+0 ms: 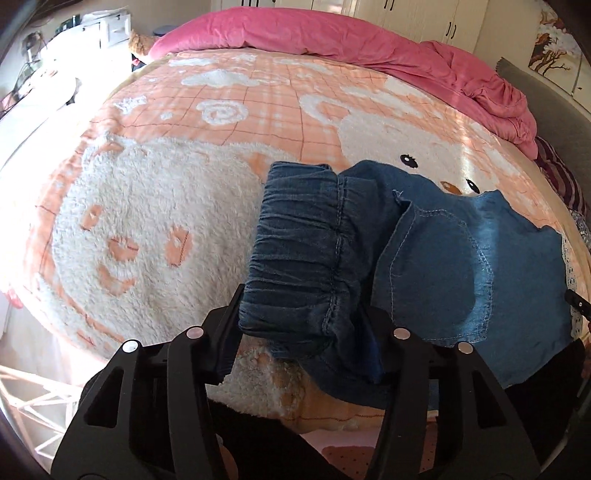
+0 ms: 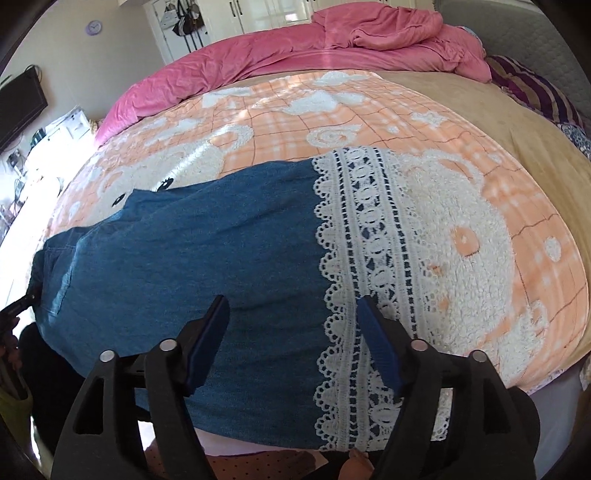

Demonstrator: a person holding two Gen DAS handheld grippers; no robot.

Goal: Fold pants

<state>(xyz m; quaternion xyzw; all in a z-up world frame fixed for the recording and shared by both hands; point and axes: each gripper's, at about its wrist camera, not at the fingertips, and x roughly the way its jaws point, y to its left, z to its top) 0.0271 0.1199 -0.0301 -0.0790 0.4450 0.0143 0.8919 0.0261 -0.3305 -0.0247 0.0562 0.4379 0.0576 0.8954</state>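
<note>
- Far left, my left cam: bright window side w/ white drawers (image 1: 110, 27), washed out by sun.
- Fluffy blanket (image 1: 155, 206), peach check w/ white bear shapes, covers the bed; pink duvet (image 1: 332, 40) bunched along the far edge.
- My left gripper (image 1: 303, 332) points down at the blanket's near edge. The gathered elastic waistband (image 1: 299, 258) of the pants (image 1: 443, 258) sits between its fingers. Left finger is right against the waistband's edge, right finger half hidden behind the denim. Can't tell if the pads actually pinch the cloth or just bracket it.
- Waistband end is doubled up, darker denim, rolled onto the lighter part w/ a stitched pocket (image 1: 436, 273).
- Pants run off to the right from there, flat on the blanket.
- Right cam: same pants (image 2: 192, 258) spread wide across the blanket (image 2: 498, 229), leg end trimmed w/ a broad white lace band (image 2: 369, 258).
- My right gripper (image 2: 291, 317) is spread wide, nothing pinched. Left finger over plain denim, right finger over the lace; both hover just above the fabric near the front edge.
- Tip of my other tong (image 2: 22, 302) shows at far left by the pocket end.
- Far right: tan sheet (image 2: 480, 107) and a striped purple cloth (image 2: 535, 88) at the bed's edge.
</note>
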